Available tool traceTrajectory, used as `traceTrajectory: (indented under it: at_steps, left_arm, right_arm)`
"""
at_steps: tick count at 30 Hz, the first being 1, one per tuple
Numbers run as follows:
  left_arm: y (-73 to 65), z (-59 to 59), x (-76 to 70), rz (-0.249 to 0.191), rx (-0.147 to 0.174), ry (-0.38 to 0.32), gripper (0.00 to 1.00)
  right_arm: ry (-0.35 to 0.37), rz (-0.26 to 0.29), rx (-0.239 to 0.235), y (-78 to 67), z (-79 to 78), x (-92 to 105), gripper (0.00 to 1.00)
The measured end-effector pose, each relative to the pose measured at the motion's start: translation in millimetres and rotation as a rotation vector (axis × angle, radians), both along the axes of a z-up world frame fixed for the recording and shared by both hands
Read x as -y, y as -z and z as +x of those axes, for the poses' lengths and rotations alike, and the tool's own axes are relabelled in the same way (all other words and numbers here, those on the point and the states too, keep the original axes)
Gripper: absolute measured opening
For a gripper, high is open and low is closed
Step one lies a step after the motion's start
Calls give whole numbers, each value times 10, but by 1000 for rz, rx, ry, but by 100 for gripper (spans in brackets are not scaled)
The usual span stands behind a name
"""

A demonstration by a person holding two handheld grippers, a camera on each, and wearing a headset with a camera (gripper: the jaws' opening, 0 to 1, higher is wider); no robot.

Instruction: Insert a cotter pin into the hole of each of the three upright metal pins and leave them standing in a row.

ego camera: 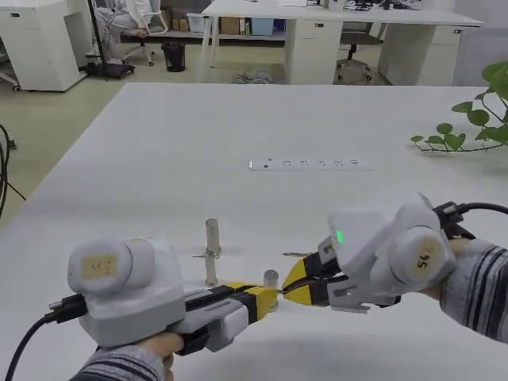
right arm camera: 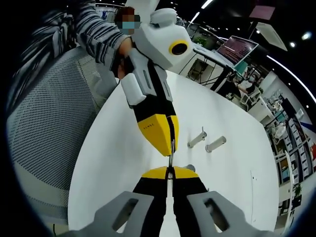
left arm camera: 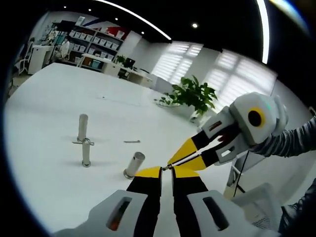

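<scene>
Cotter pin in shared pinch between left claw and right claw tips.

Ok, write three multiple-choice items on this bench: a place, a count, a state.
1. The white power strip lies: A beyond the silver cylindrical metal pins; B in a gripper; C on the floor.
2. Metal pins on the white table: A one; B three; C six.
3. The left hand-held gripper is: A wide open; B shut on a thin wire cotter pin; C holding a leaf.
Key: 1 A, it sits farther up the table; 2 B, three show; 3 B, its yellow tips pinch the pin.
</scene>
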State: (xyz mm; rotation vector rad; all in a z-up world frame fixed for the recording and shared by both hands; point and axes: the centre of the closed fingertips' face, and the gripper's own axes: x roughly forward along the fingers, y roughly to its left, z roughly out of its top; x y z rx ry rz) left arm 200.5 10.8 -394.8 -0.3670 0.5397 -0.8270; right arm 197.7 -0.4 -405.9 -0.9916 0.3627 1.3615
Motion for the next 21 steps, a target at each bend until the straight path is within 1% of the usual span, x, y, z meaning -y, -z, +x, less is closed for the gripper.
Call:
traceTrajectory:
  at_steps: [3,9,14,16,21]
  left_arm:
    - [7,-5,-2,-6,-11,-3,1]
    - [11,-10,2,-26,-29,-9,0]
    - [-1,7,8,-58,-50,-21,0]
    - [-7,0,23,-68,-55,-14,0]
    - [21,-3,30,-59,-56,-7,0]
  right_arm:
    - [-6,-4,4,1,-11,-5,0]
    - [-11,-9,13,5,-14,-6,0]
    - [-17,-16,20,13,-27,-10,0]
    - [-14,-14,25,13,-17,-11,0]
    - [-11,-19,20,29,-24,-3,0]
